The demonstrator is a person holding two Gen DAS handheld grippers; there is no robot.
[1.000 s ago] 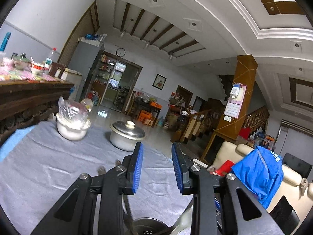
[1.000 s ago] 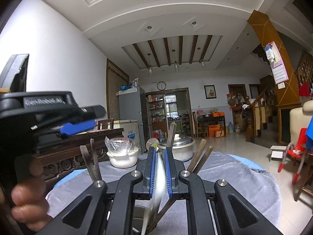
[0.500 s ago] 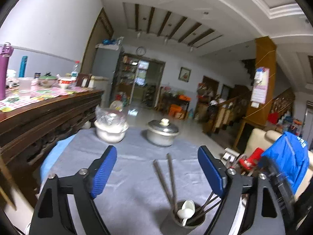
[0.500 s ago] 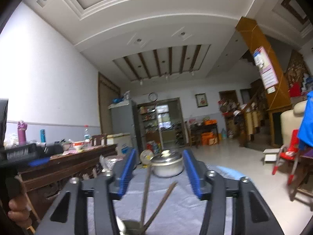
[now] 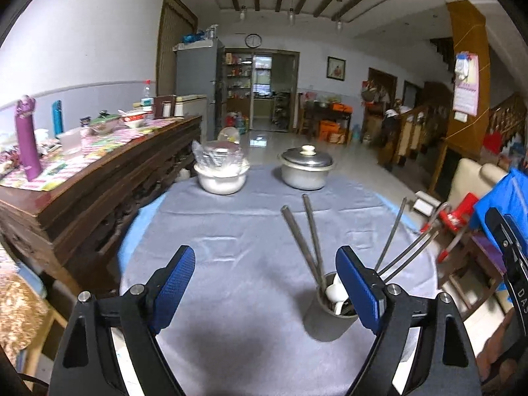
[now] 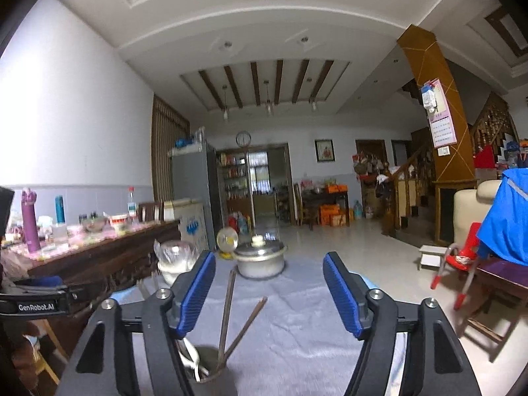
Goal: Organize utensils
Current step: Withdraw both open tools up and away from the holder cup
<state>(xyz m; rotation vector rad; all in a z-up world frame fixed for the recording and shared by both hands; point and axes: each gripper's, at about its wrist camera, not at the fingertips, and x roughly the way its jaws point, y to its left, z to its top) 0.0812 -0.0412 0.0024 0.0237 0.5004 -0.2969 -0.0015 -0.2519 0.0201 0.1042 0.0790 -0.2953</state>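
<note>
**A:** What step are we at with the utensils?

**B:** The release, by the look of it. The left gripper [image 5: 264,283] has its jaws spread wide with only bare cloth between them; they have just been opening. The right gripper [image 6: 269,292] is the same: its jaws have just been opening too, and they stand apart with nothing pinched.

**A:** And the utensils themselves?

**B:** All in the metal holder cup [image 5: 333,297]. In the left wrist view it stands on the grey cloth of the counter [image 5: 231,231], tucked just behind the right-hand jaw. In the right wrist view it sits low between the jaws, nearer the left-hand one. Chopsticks [image 5: 305,234] lean out of it, some fanning away to the right, and a white spoon [image 5: 333,292] rests inside against the rim.

**A:** Anything loose on the cloth?

**B:** None that I can see. Beyond the jaws there is only a lidded pot [image 5: 306,171] and a white bowl under plastic film [image 5: 220,173], both well apart from the cup.

**A:** So the job is close to done?

**B:** I'd judge so, unless something lies out of view. The next move calls for little: draw both grippers clear without brushing the leaning chopsticks, since the cup is narrow and could tip. If another piece turns up, it would need a pinch near its middle and a drop in from above.
</note>
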